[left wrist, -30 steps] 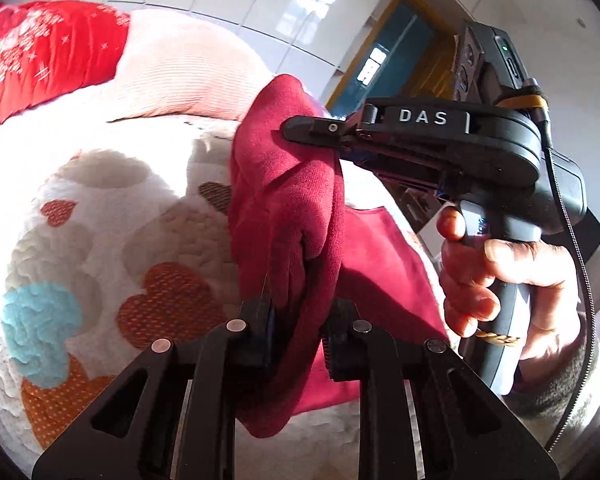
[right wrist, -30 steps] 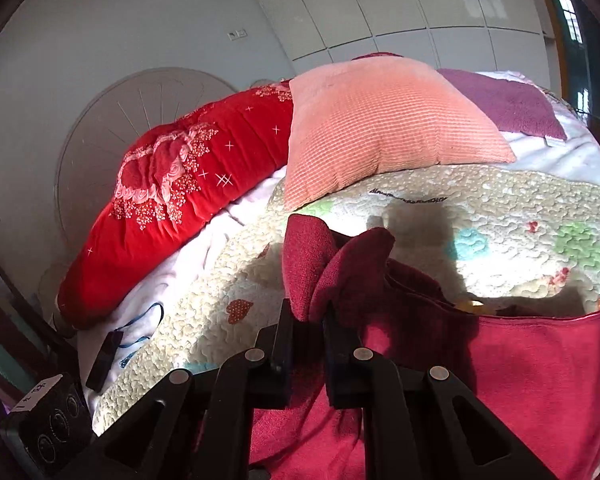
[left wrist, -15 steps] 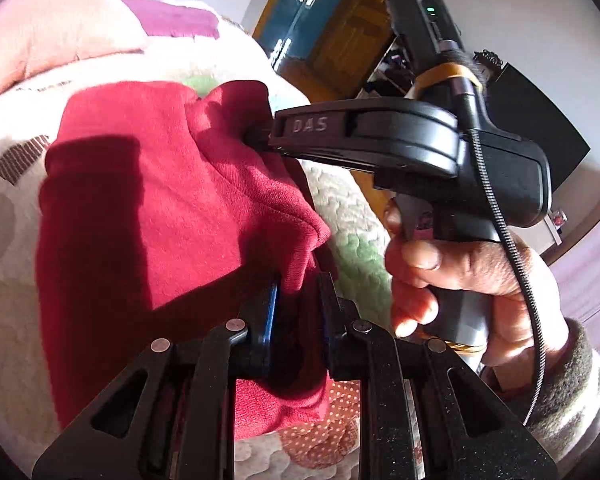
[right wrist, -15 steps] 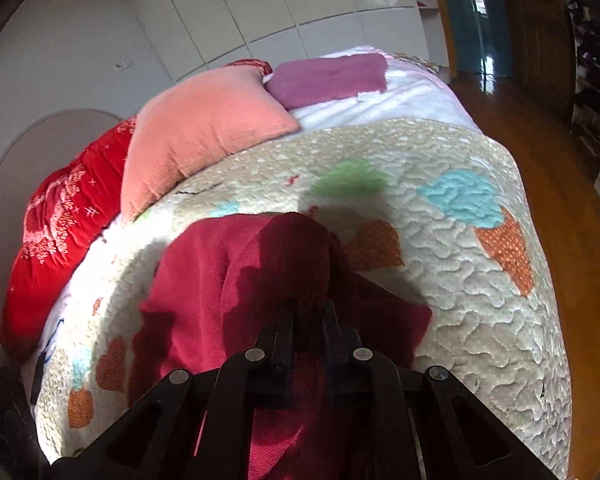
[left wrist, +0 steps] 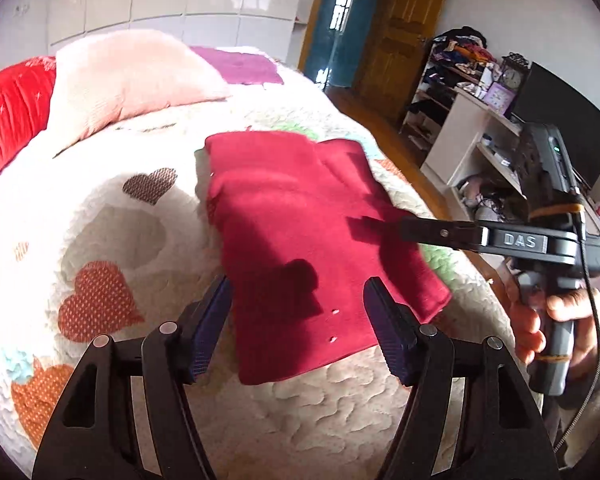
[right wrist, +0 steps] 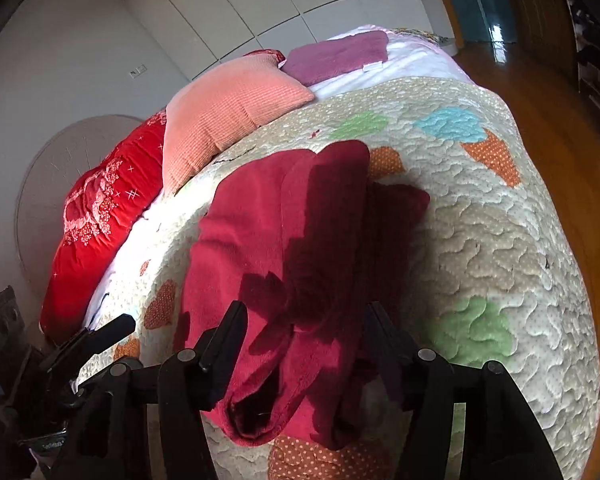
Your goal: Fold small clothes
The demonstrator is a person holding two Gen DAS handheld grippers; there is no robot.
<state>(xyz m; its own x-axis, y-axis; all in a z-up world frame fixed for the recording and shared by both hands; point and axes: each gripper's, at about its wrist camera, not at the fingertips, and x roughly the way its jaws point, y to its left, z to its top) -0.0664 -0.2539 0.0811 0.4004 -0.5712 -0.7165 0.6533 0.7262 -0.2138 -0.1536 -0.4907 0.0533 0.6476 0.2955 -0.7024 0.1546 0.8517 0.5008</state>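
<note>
Gaping wide, left gripper (left wrist: 298,326) and right gripper (right wrist: 304,344), both empty-handed, hovering above folded red garment (left wrist: 300,240). Lying flat at centre of heart-patterned quilt (left wrist: 100,240). Peach pillow (left wrist: 128,76) at 11 o'clock, red cushion (left wrist: 8,112) at 10 o'clock, wooden door (left wrist: 396,28) at 1 o'clock.

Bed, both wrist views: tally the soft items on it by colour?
Dark red garment: 1
Bright red embroidered cushion: 1
Pink pillow: 1
Purple pillow: 1
Cream heart-patterned quilt: 1
Total: 5
</note>
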